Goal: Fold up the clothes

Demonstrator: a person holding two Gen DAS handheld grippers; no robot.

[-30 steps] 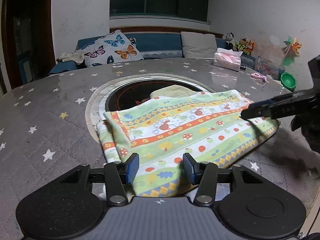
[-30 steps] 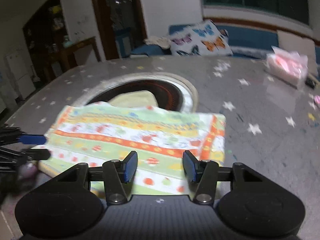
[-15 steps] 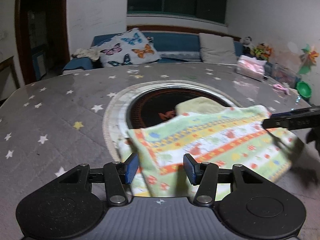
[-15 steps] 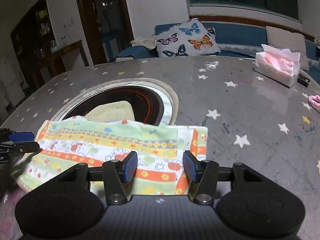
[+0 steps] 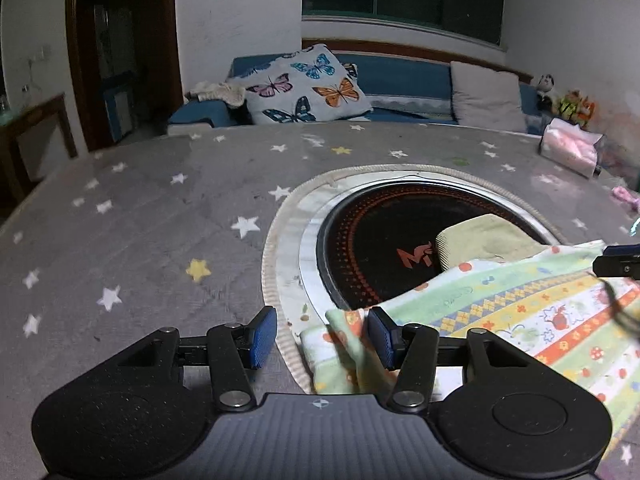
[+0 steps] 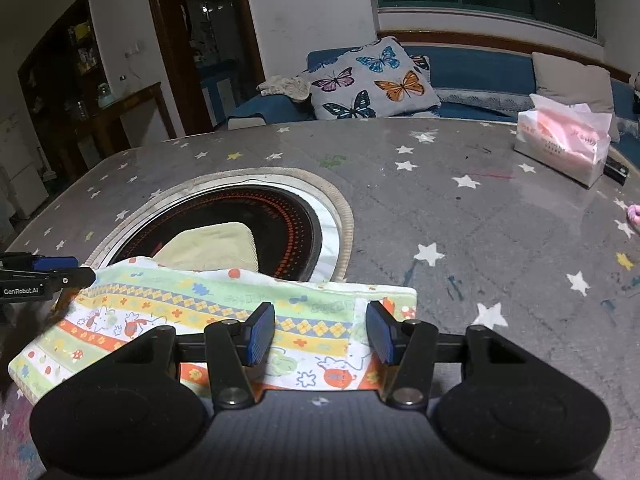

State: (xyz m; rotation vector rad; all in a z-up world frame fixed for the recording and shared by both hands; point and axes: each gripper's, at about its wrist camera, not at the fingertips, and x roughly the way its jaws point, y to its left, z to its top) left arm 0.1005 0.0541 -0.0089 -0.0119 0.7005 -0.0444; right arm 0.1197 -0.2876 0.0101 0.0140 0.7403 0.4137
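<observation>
A folded cloth (image 5: pixel 520 312) with green, yellow and orange cartoon stripes lies on the grey star-patterned table (image 5: pixel 160 220), partly over a round black hotplate (image 5: pixel 384 240). It also shows in the right wrist view (image 6: pixel 224 312). My left gripper (image 5: pixel 322 336) is open over the cloth's left end, its right pad at the folded corner. My right gripper (image 6: pixel 320 332) is open above the cloth's right end. A pale yellow cloth (image 5: pixel 480 240) lies on the hotplate behind it. Each gripper's tips show at the edge of the other's view.
A pink tissue pack (image 6: pixel 564 140) sits at the far right of the table. A blue sofa with a butterfly cushion (image 6: pixel 372 80) stands behind the table. A small pink object (image 5: pixel 624 196) lies at the right edge.
Both grippers have drawn back and swung; the left one has moved left along the cloth toward its left corner. The cloth now sits lower and more to the right in the left view.
</observation>
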